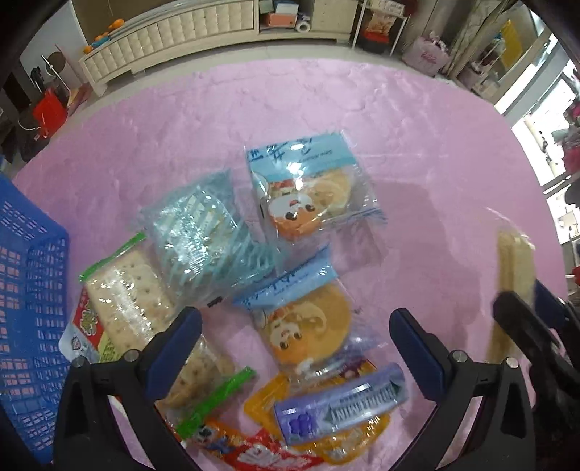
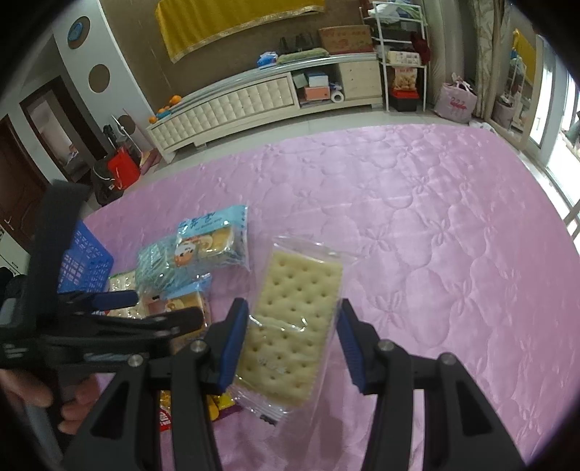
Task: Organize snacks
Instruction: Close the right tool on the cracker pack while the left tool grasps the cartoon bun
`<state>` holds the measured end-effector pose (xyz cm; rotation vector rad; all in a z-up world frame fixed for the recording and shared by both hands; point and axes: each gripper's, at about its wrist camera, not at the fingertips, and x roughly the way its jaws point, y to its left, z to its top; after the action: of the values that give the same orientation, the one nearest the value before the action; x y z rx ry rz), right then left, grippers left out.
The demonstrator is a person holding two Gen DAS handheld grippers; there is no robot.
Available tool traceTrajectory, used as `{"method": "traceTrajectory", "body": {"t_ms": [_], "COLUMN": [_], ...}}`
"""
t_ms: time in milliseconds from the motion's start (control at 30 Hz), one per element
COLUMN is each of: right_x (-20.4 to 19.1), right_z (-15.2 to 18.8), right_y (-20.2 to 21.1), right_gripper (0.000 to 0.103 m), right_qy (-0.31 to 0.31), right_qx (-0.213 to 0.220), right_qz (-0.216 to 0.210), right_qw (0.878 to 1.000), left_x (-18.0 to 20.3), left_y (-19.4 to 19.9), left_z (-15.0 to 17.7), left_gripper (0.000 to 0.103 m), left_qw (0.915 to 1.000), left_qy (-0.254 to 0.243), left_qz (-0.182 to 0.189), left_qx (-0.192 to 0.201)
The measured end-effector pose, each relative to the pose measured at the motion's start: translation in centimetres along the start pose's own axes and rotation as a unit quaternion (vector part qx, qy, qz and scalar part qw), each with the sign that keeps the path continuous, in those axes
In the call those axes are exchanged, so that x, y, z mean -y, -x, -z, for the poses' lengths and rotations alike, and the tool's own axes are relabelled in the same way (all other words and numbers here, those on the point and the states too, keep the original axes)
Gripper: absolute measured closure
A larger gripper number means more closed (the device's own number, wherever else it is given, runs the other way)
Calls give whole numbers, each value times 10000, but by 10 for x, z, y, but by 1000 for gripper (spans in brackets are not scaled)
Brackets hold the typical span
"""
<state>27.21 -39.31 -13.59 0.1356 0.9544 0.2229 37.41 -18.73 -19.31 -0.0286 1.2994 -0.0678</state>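
On quilted pink cloth [image 2: 417, 217], crinkly snack packets [image 1: 195, 232]

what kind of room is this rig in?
Probably a home living room or bedroom. A long cream tufted cabinet runs along the far wall, a yellow cloth hangs above it, and the snacks lie on a pink quilted cover, seemingly a bed, beside a blue plastic basket.
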Motion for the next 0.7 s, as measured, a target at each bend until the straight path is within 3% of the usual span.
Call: {"method": "traceTrajectory", "body": {"t_ms": [167,267,333,533,700], "right_x": [3,2,0,-5,-17], "right_z": [1,1,2,7,9], "right_y": [-6,-6,-6,-4,5], "right_gripper": [49,49,49,49,49], "right_qy": [-60,-44,-32,14,122], "right_qx": [-91,-118,-132,-122,-99], "right_qz": [13,18,14,53,83], "right_qw": [9999,9999,9999,9999,9998], "left_x": [6,1,2,-4,-19], "left_y": [-22,-28,-26,-17,11], "left_z": [-1,-1,1,13,36], "left_gripper": [4,15,29,47,49], "left_qw": [9998,9999,9999,9994,9981], "left_qy": [-93,-54,-107,-246,-287], "left_qz": [6,80,63,178,371], "left_qx": [-195,-139,-61,153,393]}}
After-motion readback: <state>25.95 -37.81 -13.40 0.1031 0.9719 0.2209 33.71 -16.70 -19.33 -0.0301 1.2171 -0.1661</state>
